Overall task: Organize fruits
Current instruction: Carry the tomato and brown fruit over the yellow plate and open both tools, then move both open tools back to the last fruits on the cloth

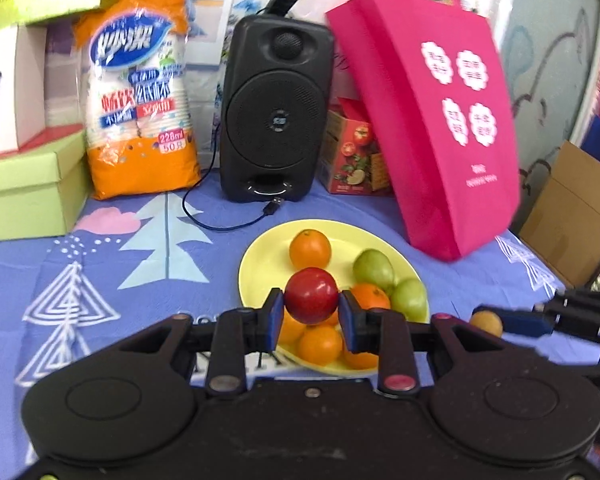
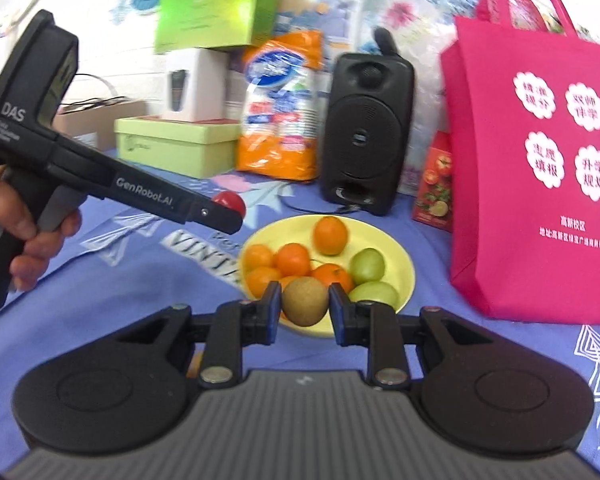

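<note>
A yellow plate [image 1: 260, 256] sits on the blue cloth and holds several oranges [image 1: 310, 247] and two green fruits [image 1: 373, 267]. My left gripper [image 1: 311, 311] is shut on a red apple [image 1: 312, 300], held above the plate's near edge. My right gripper [image 2: 305, 307] is shut on a brown kiwi [image 2: 305, 301] over the plate's [image 2: 404, 276] near rim. In the right wrist view the left gripper [image 2: 236, 216] with the red apple [image 2: 230, 202] hangs left of the plate. In the left wrist view the right gripper [image 1: 496, 322] with the kiwi [image 1: 486, 322] shows at right.
A black speaker [image 1: 276, 108] with a loose cable stands behind the plate. A pink tote bag [image 1: 440, 120] stands to the right, with a red carton [image 1: 352, 152] behind it. An orange pack of paper cups [image 1: 140, 92] and green boxes [image 1: 24, 188] are at the left.
</note>
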The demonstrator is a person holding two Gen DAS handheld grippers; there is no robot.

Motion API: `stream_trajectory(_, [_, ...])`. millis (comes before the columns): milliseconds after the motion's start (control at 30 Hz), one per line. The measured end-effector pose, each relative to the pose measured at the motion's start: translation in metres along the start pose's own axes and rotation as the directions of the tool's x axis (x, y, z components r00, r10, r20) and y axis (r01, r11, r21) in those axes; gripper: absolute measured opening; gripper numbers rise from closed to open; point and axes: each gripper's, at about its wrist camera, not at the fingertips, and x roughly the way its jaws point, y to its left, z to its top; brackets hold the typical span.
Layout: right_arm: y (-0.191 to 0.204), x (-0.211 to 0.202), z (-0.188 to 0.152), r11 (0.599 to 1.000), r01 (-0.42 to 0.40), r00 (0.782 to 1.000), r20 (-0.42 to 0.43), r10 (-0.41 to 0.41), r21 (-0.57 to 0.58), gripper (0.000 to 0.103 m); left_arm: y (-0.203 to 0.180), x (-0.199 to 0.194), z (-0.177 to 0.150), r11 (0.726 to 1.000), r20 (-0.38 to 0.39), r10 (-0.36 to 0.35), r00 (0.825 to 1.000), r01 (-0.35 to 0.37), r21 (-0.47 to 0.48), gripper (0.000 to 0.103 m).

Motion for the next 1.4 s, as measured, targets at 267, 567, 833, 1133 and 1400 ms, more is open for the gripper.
stream_trajectory(267, [-0.020,0.051,-0.005,0.999,0.038,0.997,-0.069,-0.035,0.039,0.025,0.011,0.062,0.017,0.999,-0.061,0.055,0.997,-0.055,0.001,0.029])
stream_trajectory(567, [-0.026,0.070,-0.003,0.999,0.021,0.997,-0.076,-0.018,0.037,0.028,0.013,0.095,0.020,0.994,-0.092,0.107,0.990,-0.107,0.012,0.053])
stream_trajectory(833, [-0.028,0.058,-0.006,0.999,0.010,0.997,-0.075,-0.006,0.042,0.029,0.013,0.048,0.016,0.995,-0.046,0.097,0.994,-0.095,0.033,0.064])
stream_trajectory(1133, [-0.023,0.033,-0.018,0.999,-0.030,0.996,-0.084,0.033,0.035,0.031,0.004,-0.017,-0.019,0.999,-0.043,0.034,0.999,-0.033,0.027,0.066])
stream_trajectory(1400, [-0.009,0.001,-0.041,0.988,-0.148,0.983,-0.118,0.141,-0.052,0.035,-0.042,-0.069,-0.082,0.989,-0.043,0.005,0.999,0.001,0.148,0.066])
